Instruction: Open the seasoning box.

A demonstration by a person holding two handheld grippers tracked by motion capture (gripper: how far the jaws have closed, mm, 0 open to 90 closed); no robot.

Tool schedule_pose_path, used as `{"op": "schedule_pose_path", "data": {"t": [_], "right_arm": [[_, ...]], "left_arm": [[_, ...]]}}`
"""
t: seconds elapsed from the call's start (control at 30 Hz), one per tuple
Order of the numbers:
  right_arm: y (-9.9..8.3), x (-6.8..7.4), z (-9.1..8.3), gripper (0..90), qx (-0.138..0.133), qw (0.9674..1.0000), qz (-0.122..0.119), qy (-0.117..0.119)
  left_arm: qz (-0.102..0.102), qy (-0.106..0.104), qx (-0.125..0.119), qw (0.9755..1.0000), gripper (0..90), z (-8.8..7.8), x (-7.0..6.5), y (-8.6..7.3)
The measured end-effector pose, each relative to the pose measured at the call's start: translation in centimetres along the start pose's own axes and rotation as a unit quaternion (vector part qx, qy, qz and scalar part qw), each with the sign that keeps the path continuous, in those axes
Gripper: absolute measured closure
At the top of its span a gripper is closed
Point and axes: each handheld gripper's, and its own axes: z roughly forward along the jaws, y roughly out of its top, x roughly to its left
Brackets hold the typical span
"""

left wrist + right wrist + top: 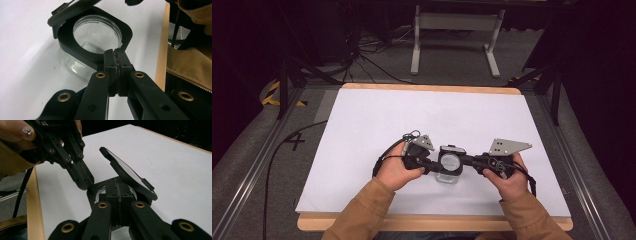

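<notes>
1. Dark room w/ grey floor, cables and a white stand at the back; up front, a wood-edged counter under a white sheet.
2. Near the front edge, center, sits a clear glass jar w/ a black square collar round its mouth and a hinged black lid swung up, tilted open.
3. Person's forearms in tan sleeves come in from the bottom; each hand holds a gripper, both aimed inward at the jar.
4. Left gripper: fingers clenched on the collar's near edge, pads pressed together w/ the rim between them, per left gripper view. In the high view it meets the jar from the left.
5. Right gripper: fingers clenched too, on the collar's opposite side, just below the raised lid. In the high view it reaches the jar from the right.
6. Right gripper view also catches the left gripper's fingers coming down onto the collar's far corner, a hand behind them.
7. Grey three-cornered plates top both grippers; black cable trails off the counter's left side.
</notes>
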Motion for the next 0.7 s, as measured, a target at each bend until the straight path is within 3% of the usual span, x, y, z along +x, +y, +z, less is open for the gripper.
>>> {"op": "schedule_pose_path", "data": {"t": [0.13, 0.7], "right_arm": [[0.1, -0.1, 0.0, 90.0, -0.008, 1.0, 0.002, -0.005], [-0.1, -1.9, 0.7, 90.0, -0.06, 0.9966, 0.023, -0.052]], "left_arm": [[0.003, 0.007, 0.003, 1.0, 89.4, 0.0, -0.2, 0.0], [-0.008, -0.011, 0.018, 0.9998, 89.5, 0.3, -0.2, 0.0]]}}
